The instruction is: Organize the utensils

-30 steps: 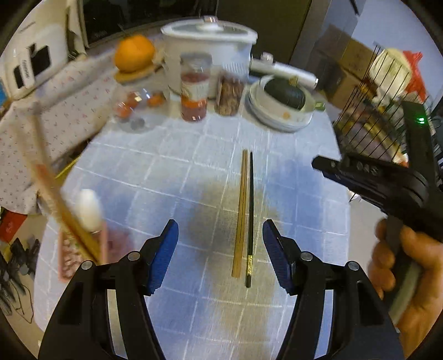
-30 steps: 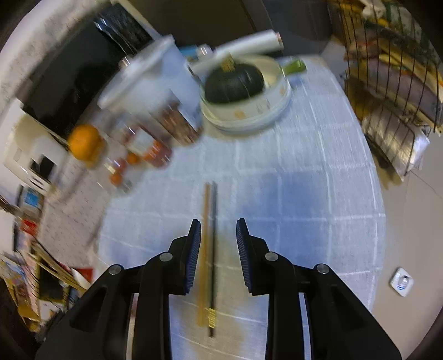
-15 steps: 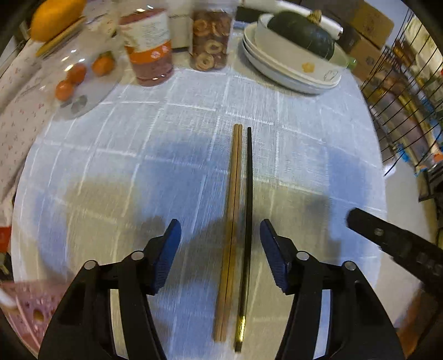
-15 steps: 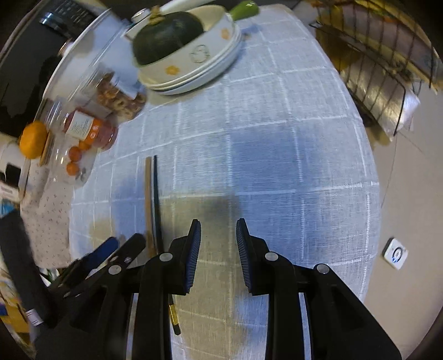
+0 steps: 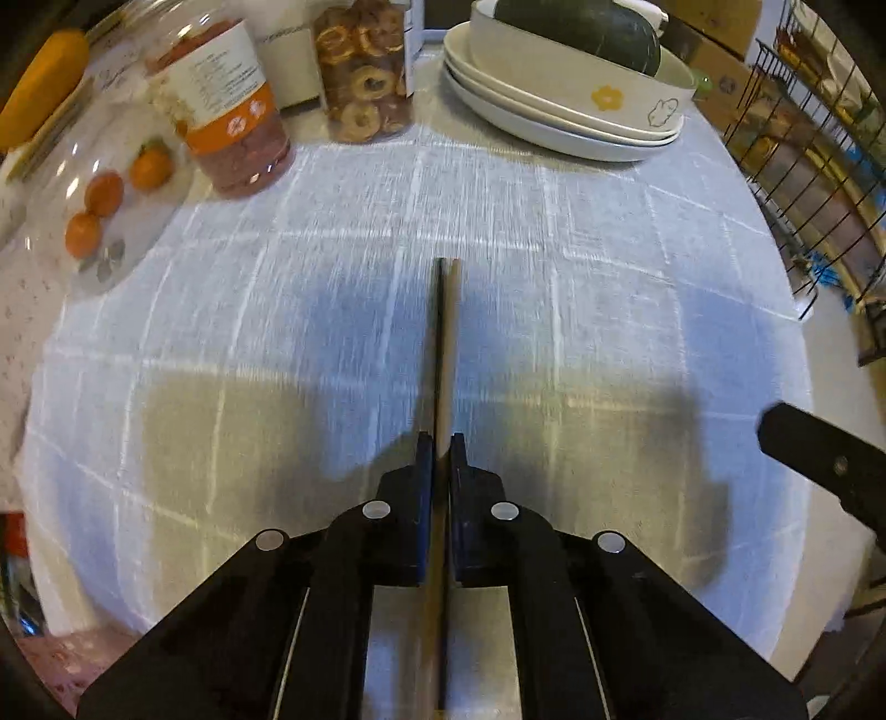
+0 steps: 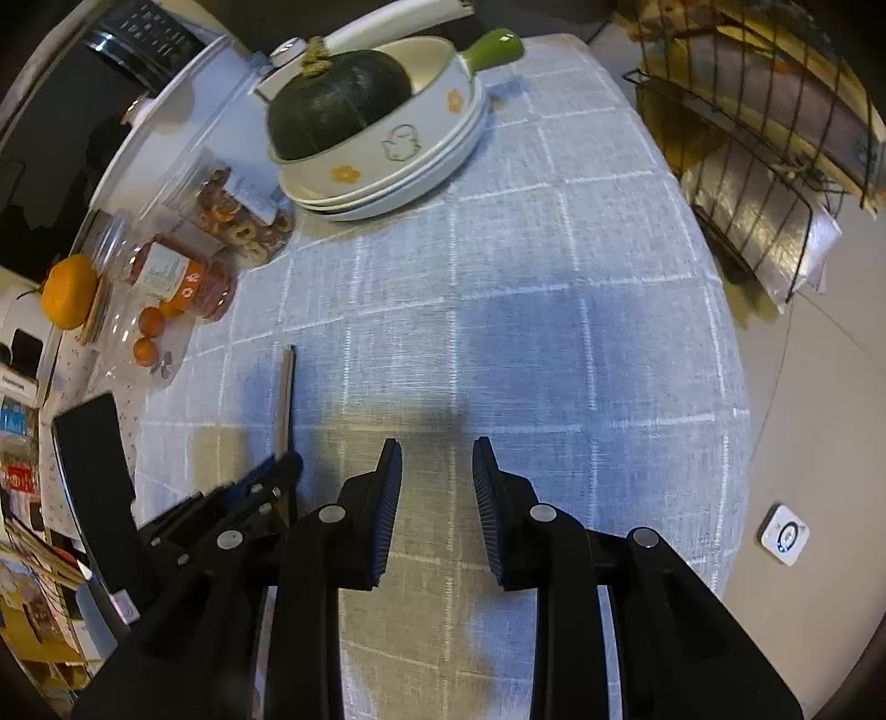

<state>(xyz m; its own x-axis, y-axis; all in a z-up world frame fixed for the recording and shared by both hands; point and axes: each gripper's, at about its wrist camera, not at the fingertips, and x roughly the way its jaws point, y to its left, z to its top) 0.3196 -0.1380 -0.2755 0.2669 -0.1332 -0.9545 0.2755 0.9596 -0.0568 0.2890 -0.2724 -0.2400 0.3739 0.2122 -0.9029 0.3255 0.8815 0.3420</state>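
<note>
A wooden pair and a black chopstick point(image 5: 446, 343) lie pressed together, pointing away across the checked blue-grey tablecloth point(image 5: 609, 310). My left gripper point(image 5: 437, 443) points steeply down and is shut on their near part, the sticks running back between its blue pads. In the right wrist view the chopsticks point(image 6: 287, 393) show at the left with the left gripper point(image 6: 277, 471) clamped on them. Just to their right, my right gripper point(image 6: 437, 448) hovers over bare cloth, open by a narrow gap with nothing between its fingers. A black part of it point(image 5: 819, 459) shows at the right edge.
At the back stand stacked white bowls point(image 5: 554, 111) holding a dark green squash point(image 5: 581, 27), two snack jars point(image 5: 232, 127) point(image 5: 365, 83) and a clear dish with small oranges point(image 5: 105, 194). A wire rack point(image 5: 819, 183) stands off the table's right edge.
My left gripper came down over the chopsticks and its jaws went from wide apart to shut on them, pushing the sticks together. The right gripper sank slightly, its gap unchanged.
</note>
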